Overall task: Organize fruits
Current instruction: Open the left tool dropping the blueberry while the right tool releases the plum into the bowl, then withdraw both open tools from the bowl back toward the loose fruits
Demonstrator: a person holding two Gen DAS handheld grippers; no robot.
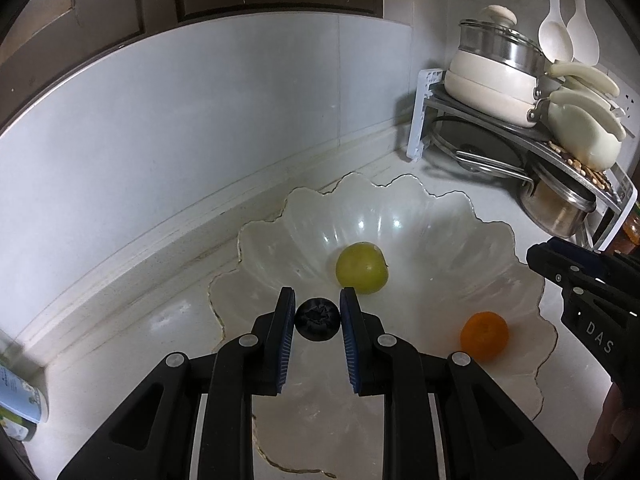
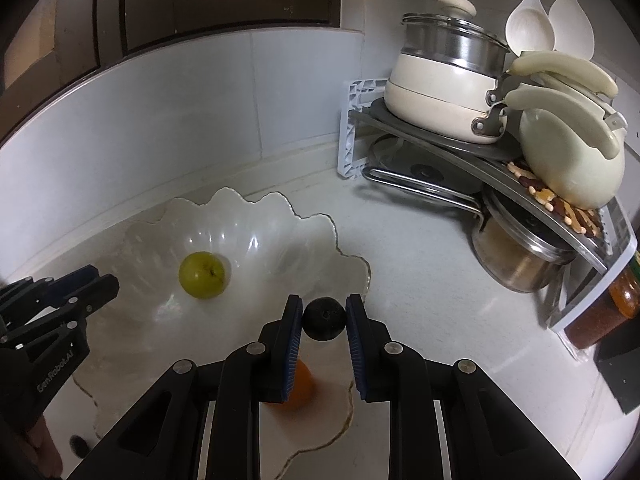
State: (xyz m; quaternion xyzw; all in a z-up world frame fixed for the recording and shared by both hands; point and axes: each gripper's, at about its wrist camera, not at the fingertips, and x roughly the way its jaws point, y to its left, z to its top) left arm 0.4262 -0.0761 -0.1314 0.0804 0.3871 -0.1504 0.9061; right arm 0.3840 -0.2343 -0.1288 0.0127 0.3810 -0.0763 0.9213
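1. Left gripper [image 1: 318, 320]: black frame, blue ribbed pads, jaws narrow with a small dark blue berry-like fruit with a star-shaped crown [image 1: 318, 319] between them. Pads sit at its sides; whether they press on it I can't tell for certain, reads as a light pinch.
2. That dark fruit hangs over the near edge of the scalloped translucent white bowl with a thin gold rim [image 1: 460, 196], just ahead of the fingertips. Likely held there so it can be dropped inside.
3. Right gripper [image 2: 324, 318]: same build, jaws narrow, clamped on a round dark, near-black fruit with a small stem dimple [image 2: 324, 319]. Pads touch both sides.
4. This second fruit is above the bowl's right-hand rim [image 2: 352, 258], not over the middle. Judged: needs to shift further in before release.
5. Round yellow-green fruit [image 1: 362, 267] already lies at the bowl's bottom, beyond and slightly right of the left fingertips; in the right view, ahead and left [image 2: 202, 275].
6. Small orange citrus fruit [image 1: 484, 335] lies in the bowl to the right of the left gripper; under the right gripper's left pad in the right view [image 2: 298, 384], partly hidden.
7. Bowl serves as the collecting spot: two fruits in, two carried.
8. Risk: round fruit may roll once released.
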